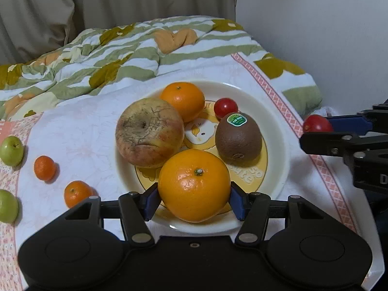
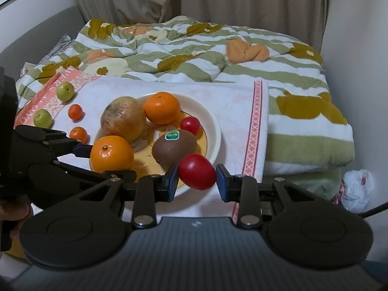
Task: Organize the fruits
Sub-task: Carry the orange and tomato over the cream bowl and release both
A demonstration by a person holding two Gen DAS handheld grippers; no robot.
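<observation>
A cream plate (image 1: 274,131) (image 2: 213,126) on a white cloth holds a wrinkled apple (image 1: 149,132), an orange (image 1: 183,100), a kiwi with a sticker (image 1: 238,139) and a red cherry tomato (image 1: 225,106). My left gripper (image 1: 194,200) is shut on a large orange (image 1: 194,185) (image 2: 112,154) over the plate's near edge. My right gripper (image 2: 197,181) is shut on a red tomato (image 2: 197,171) (image 1: 316,123), held just off the plate's right rim.
Two small mandarins (image 1: 44,167) (image 1: 76,192) and two green fruits (image 1: 11,150) (image 1: 7,206) lie on the cloth (image 1: 80,131) left of the plate. A rumpled green-striped quilt (image 1: 116,55) lies behind. A white plastic bag (image 2: 357,186) sits at the right.
</observation>
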